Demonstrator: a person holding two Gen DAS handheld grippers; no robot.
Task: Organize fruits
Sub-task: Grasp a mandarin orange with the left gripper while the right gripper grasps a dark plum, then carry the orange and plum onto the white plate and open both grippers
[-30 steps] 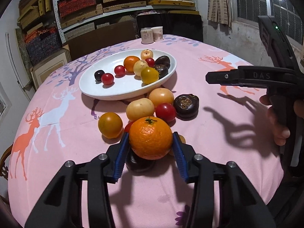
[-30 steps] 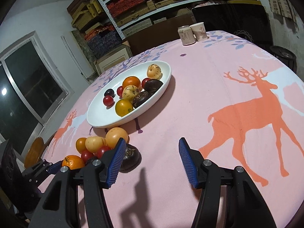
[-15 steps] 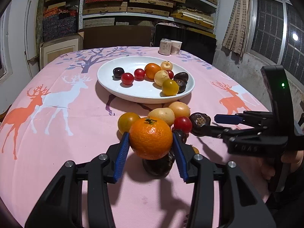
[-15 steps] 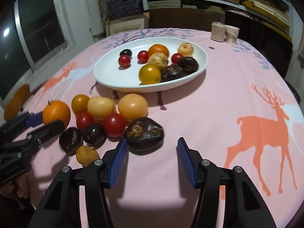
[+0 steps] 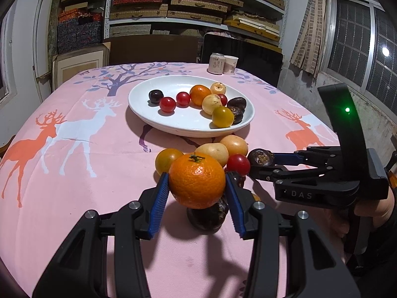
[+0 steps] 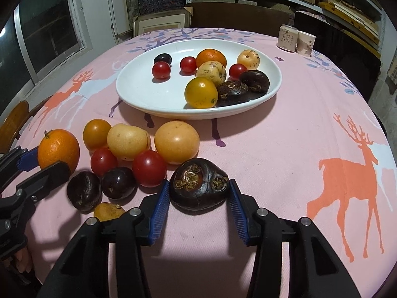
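My left gripper point(image 5: 196, 177) is shut on an orange point(image 5: 197, 182) and holds it just above the pink tablecloth, over a dark fruit point(image 5: 208, 217). My right gripper point(image 6: 198, 183) points down at a dark brown fruit point(image 6: 198, 188) lying on the cloth. Its jaws are closing, and both blue pads meet the fruit's sides. Several loose fruits point(image 6: 176, 141) lie in a cluster to the left of it. Behind them a white plate point(image 6: 139, 101) holds several fruits. The left wrist view shows the right gripper point(image 5: 255, 162) on that dark brown fruit point(image 5: 260, 157).
A can point(image 5: 217, 63) and a paper cup point(image 5: 230, 65) stand at the table's far edge. Bare cloth with deer prints point(image 6: 347, 178) spreads right of the fruits. A person's hand point(image 5: 372, 208) holds the right gripper. Shelves and a dark chair stand behind the table.
My right gripper swung over to the fruit cluster and its jaws narrowed around the dark brown fruit. My left gripper rolled with the orange in it, then kept still.
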